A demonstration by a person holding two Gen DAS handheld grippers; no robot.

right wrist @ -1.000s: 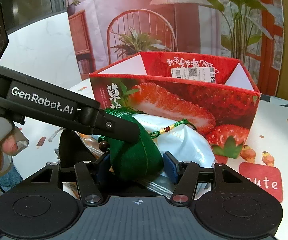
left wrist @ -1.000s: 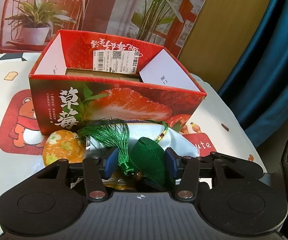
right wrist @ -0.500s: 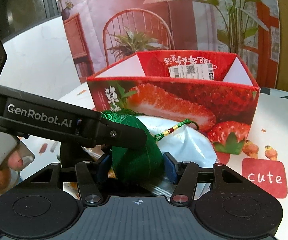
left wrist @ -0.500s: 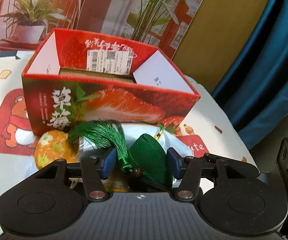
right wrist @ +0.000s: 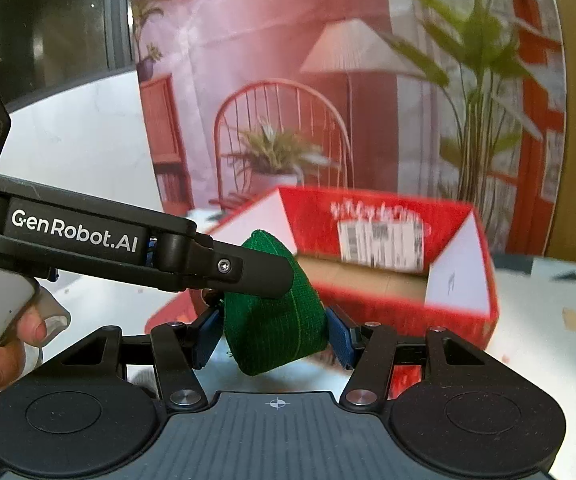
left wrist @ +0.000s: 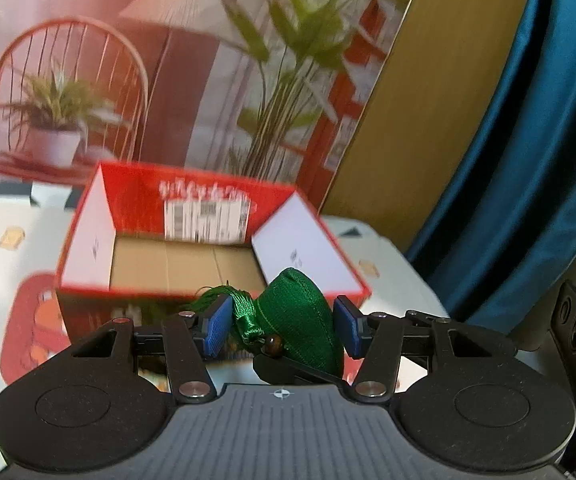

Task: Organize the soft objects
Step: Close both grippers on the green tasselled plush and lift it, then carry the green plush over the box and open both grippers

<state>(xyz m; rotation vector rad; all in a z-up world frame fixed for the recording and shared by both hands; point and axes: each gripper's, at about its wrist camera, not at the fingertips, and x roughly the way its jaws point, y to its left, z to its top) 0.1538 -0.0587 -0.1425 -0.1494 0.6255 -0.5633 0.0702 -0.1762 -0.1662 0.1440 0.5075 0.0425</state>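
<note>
— Behind the table (left wrist: pixel 392 256) hang a printed backdrop and blue curtain (left wrist: pixel 528 160); the red box (left wrist: pixel 192 264) sits open-topped near them.

— And the green pouch (right wrist: pixel 276 328)?

— Both claws pinch it, left gripper (left wrist: pixel 284 330) and right gripper (right wrist: pixel 274 336), just before the box's near rim.

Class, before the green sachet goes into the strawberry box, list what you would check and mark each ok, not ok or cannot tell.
1. Green sachet sits between both hand-held grippers' pads: ok.
2. Left hand-held gripper firmly clamped: cannot tell, a gap shows at one pad.
3. Right hand-held gripper firmly clamped: cannot tell.
4. Strawberry box open on top: ok.
5. Cardboard floor has room: ok.
6. Green tassel clear of the near box rim: cannot tell, it hangs close.
</note>
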